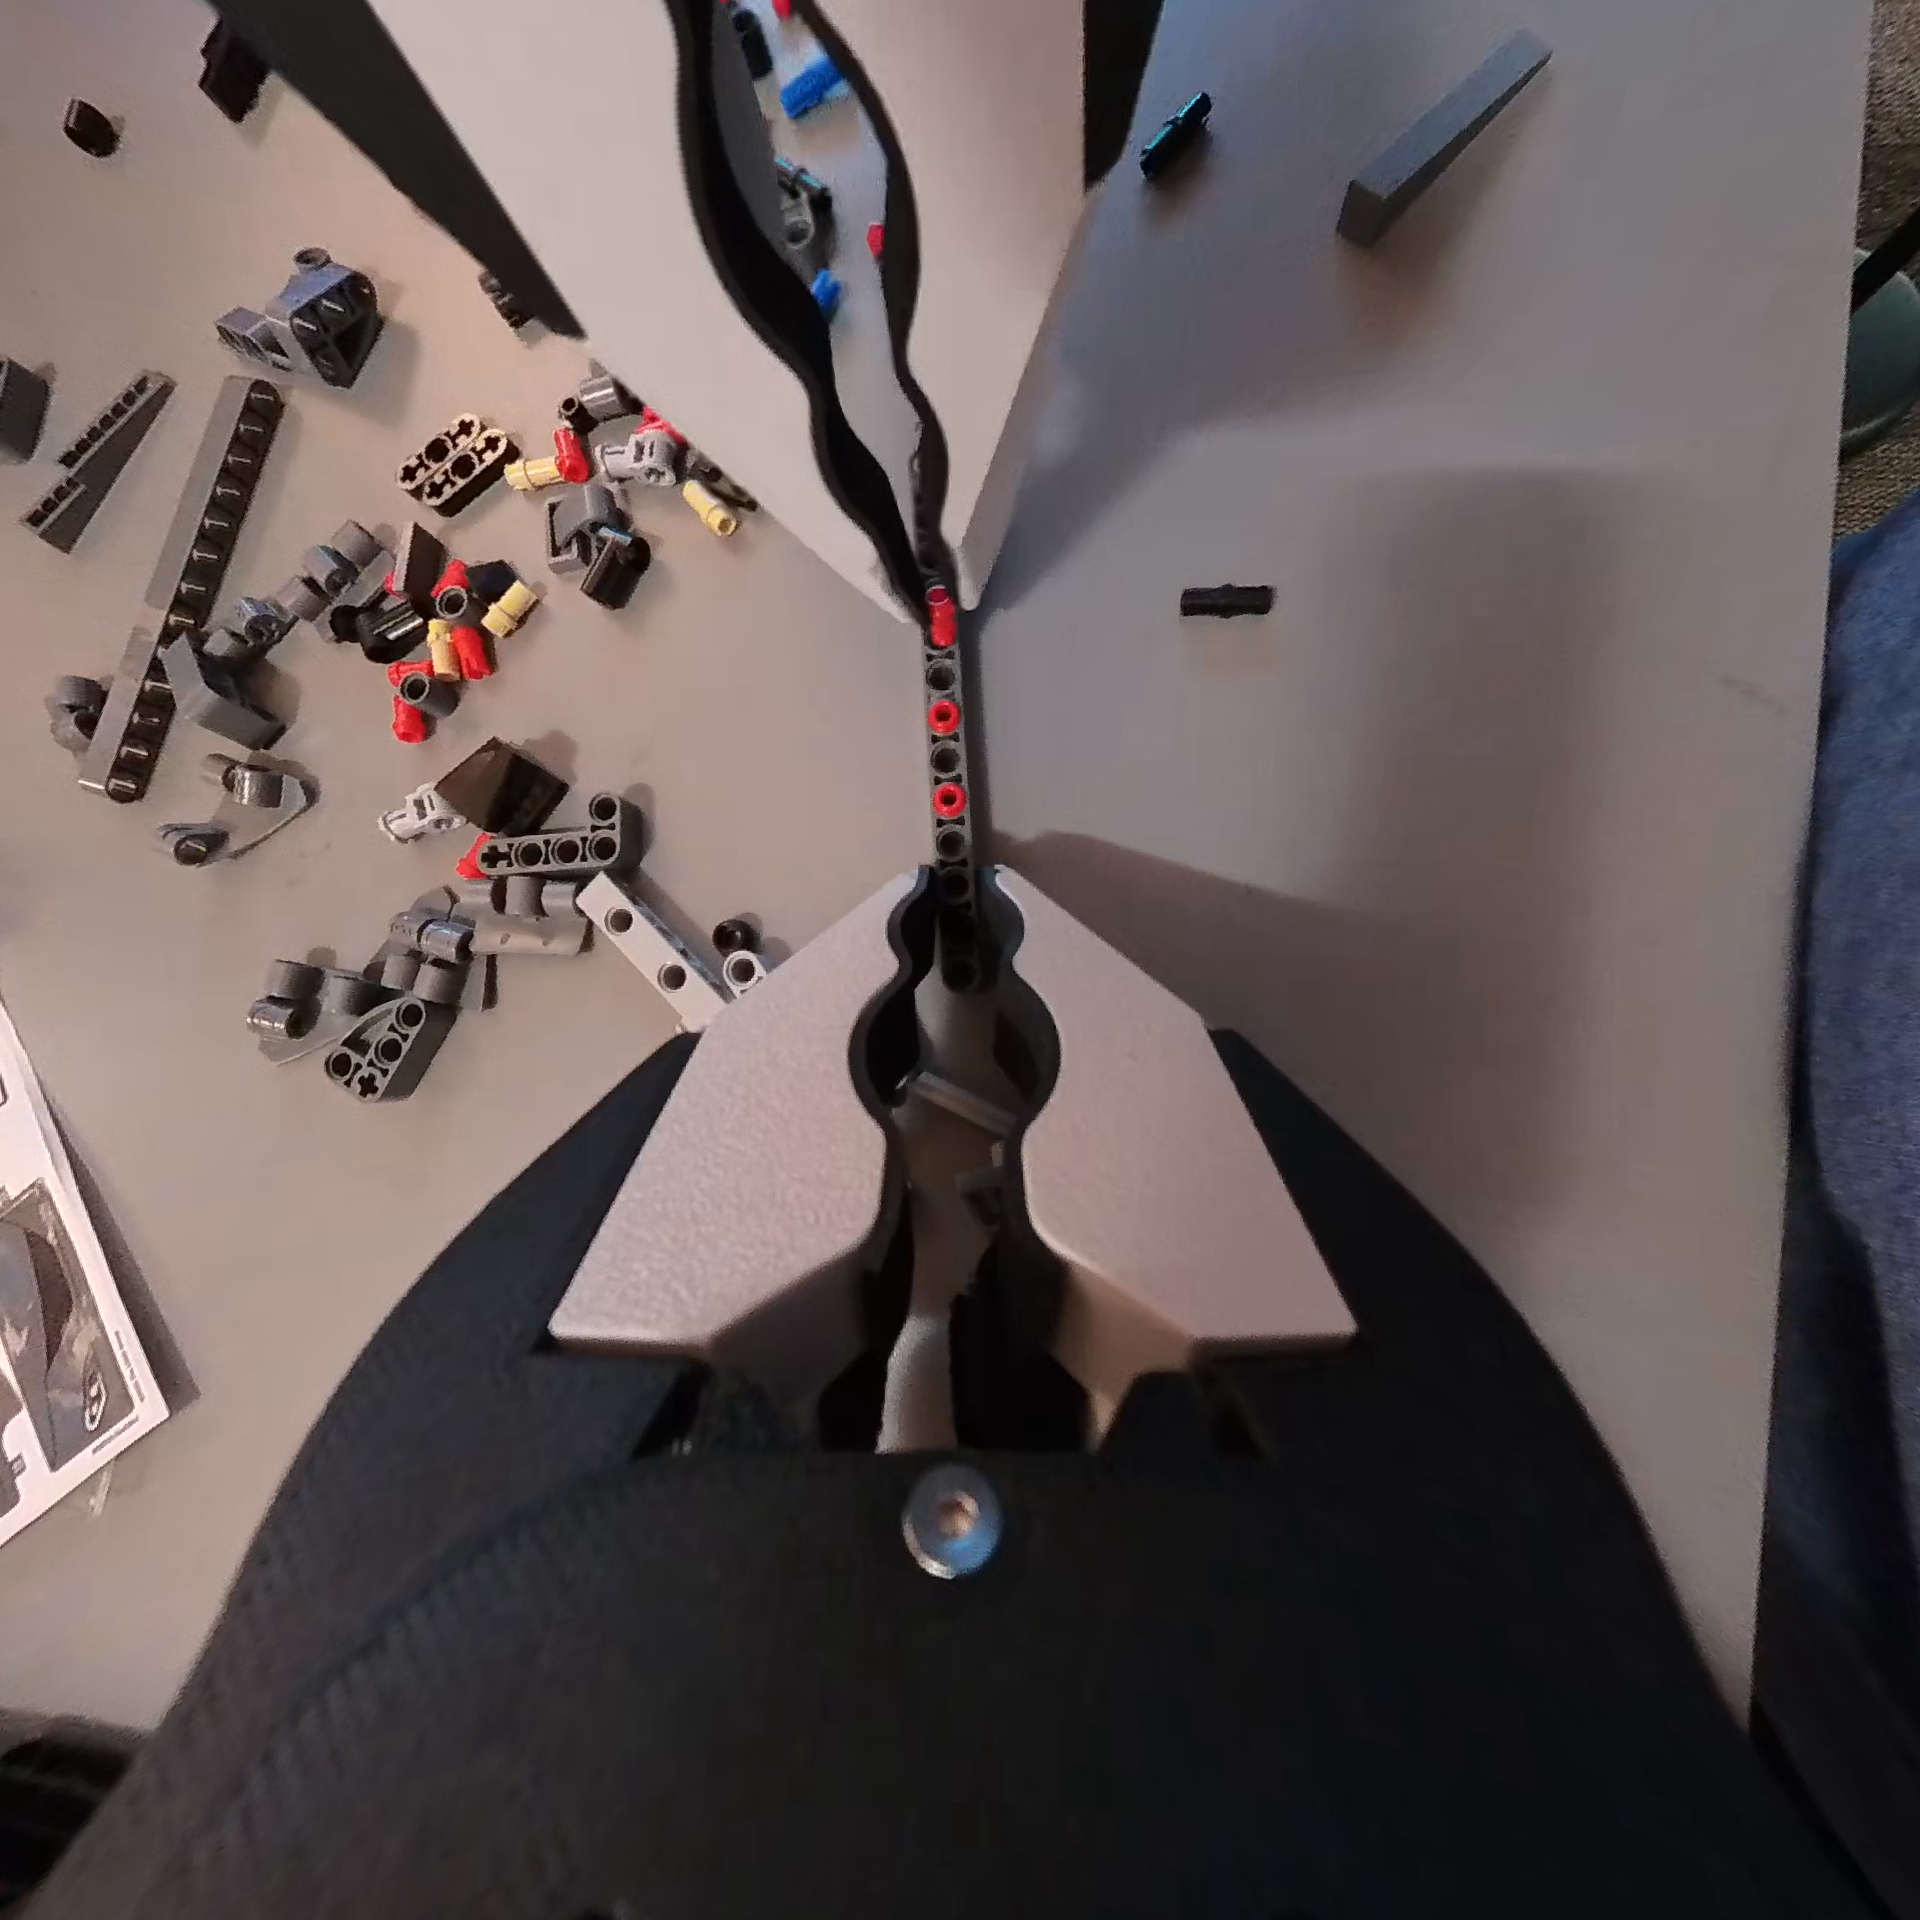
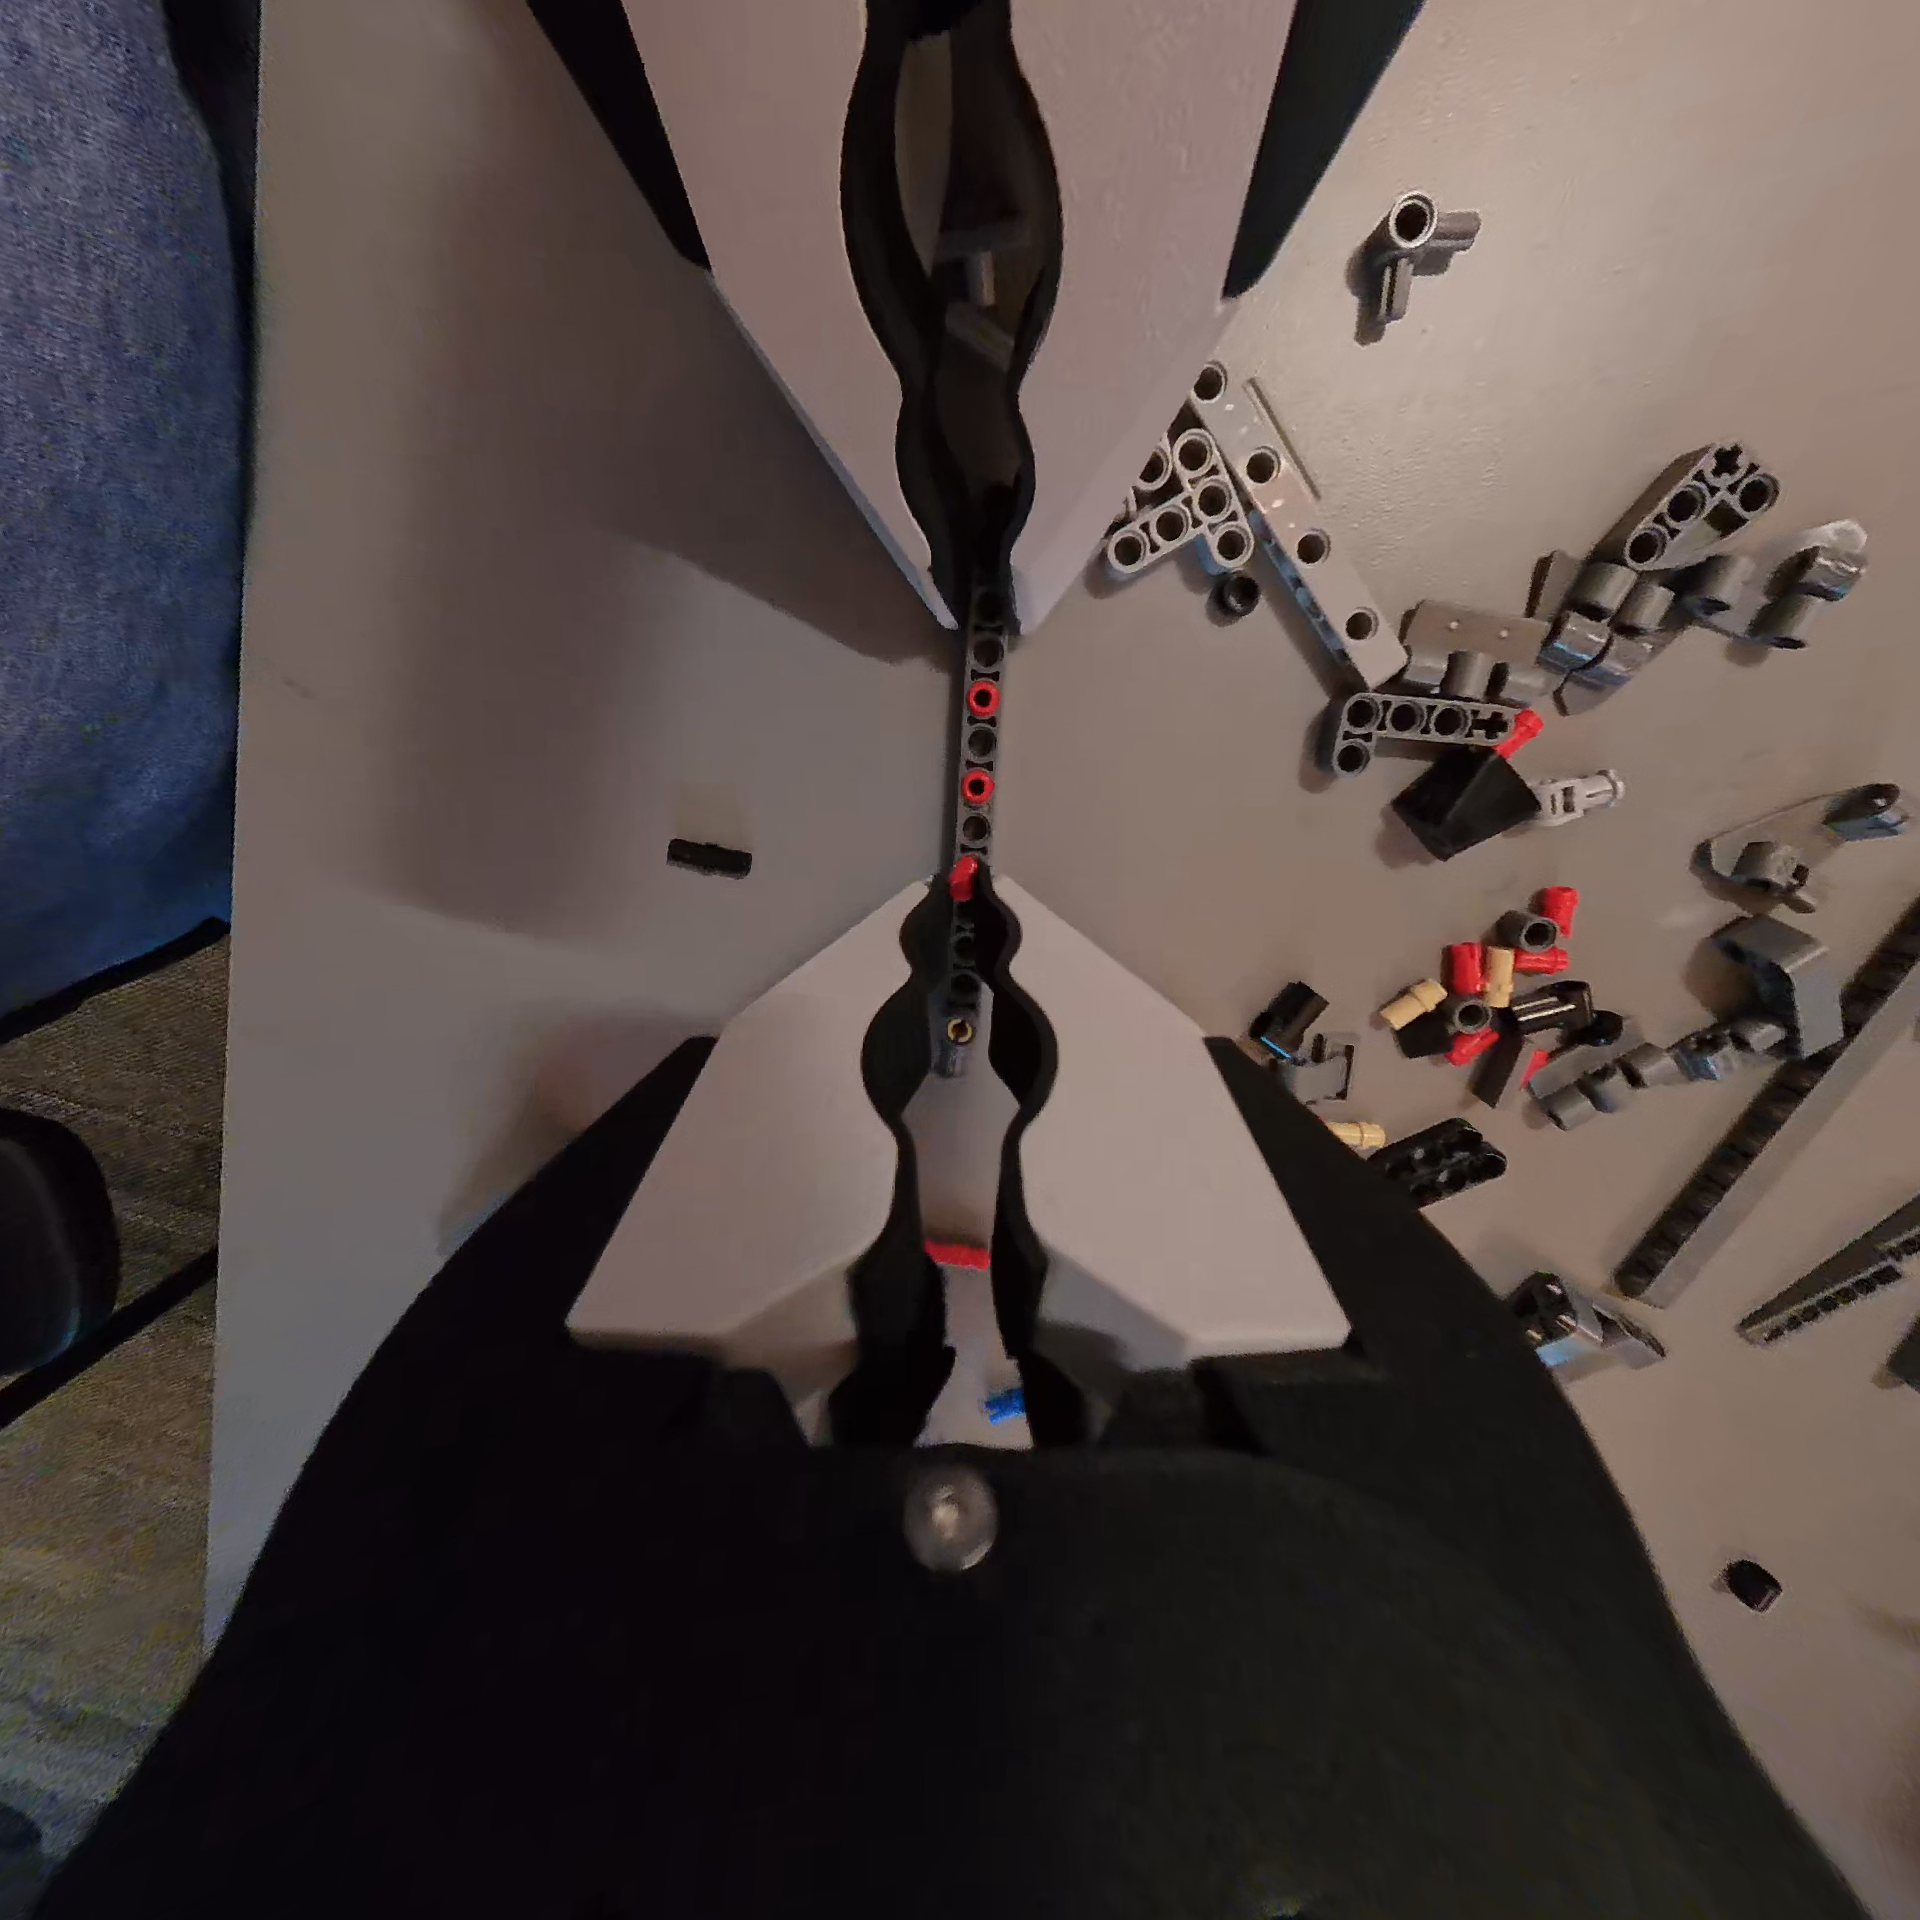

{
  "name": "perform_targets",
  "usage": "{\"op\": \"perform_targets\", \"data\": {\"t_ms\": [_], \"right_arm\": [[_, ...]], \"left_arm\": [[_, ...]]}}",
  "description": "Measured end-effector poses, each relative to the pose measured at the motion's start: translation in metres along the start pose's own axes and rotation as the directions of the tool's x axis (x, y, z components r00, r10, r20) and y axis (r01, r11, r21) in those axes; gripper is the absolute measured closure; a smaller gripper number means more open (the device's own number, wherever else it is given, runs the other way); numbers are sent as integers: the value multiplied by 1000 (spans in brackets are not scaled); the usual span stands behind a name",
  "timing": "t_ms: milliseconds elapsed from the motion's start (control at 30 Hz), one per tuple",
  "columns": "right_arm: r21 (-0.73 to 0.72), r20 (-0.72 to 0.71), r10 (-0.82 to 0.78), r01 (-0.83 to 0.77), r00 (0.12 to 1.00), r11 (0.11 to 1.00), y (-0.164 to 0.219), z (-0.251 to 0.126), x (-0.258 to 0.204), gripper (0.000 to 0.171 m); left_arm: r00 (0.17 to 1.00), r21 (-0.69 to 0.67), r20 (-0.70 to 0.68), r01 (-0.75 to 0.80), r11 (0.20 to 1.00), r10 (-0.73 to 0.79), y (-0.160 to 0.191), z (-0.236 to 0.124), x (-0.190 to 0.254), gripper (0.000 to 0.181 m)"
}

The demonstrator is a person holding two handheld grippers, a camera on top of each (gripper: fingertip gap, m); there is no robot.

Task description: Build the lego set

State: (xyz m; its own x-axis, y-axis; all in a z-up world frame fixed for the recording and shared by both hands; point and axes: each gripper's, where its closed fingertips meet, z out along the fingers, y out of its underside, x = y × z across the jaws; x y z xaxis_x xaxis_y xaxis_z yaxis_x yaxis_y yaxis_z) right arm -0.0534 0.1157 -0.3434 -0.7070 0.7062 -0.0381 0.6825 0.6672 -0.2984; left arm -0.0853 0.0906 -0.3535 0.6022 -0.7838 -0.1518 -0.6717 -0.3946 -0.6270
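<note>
Above the grey counter [image 1: 1351, 831], the left wrist view showed the left gripper [image 1: 954, 914] closed on the near end of a long black beam [image 1: 945, 758], which stretched straight ahead to the right gripper [image 1: 935, 582], clamped on its far end. Two red pins [image 1: 945, 715] sat in the beam's holes, and a third red piece stood at the far gripper's tips. To the left a heap of loose pieces [image 1: 416, 665] in grey, black, red and tan lay on the counter, with a booklet [image 1: 52, 1299] at the lower left edge. A short black pin [image 1: 1226, 600] lay alone to the right of the beam, and a grey wedge brick [image 1: 1444, 135] rested near the far right corner. From the right wrist view, the right gripper [image 2: 964, 904] pinched its end of the beam [image 2: 980, 738], a red piece [image 2: 963, 876] just at its tips, while the left gripper [image 2: 987, 592] faced it and held the other end. Scattered parts [image 2: 1507, 997] lay to the right, and the black pin [image 2: 710, 857] to the left, well apart from the beam.
</note>
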Motion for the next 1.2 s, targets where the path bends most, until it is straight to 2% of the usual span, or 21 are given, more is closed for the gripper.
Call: {"op": "perform_targets", "data": {"t_ms": [467, 900, 1200], "right_arm": [[0, -9, 9, -9, 1000, 1000, 1, -1, 2, 170], [-89, 1, 3, -3, 1000, 996, 0, 1, 1, 171], [-54, 18, 31, -30, 999, 998, 0, 1, 1, 171]], "left_arm": [[1000, 4, -3, 3, 1000, -3, -1, 0, 0, 176], [1000, 20, -14, 11, 1000, -11, -1, 1, 0, 176], [1000, 24, -18, 3, 1000, -3, -1, 1, 1, 176]]}}
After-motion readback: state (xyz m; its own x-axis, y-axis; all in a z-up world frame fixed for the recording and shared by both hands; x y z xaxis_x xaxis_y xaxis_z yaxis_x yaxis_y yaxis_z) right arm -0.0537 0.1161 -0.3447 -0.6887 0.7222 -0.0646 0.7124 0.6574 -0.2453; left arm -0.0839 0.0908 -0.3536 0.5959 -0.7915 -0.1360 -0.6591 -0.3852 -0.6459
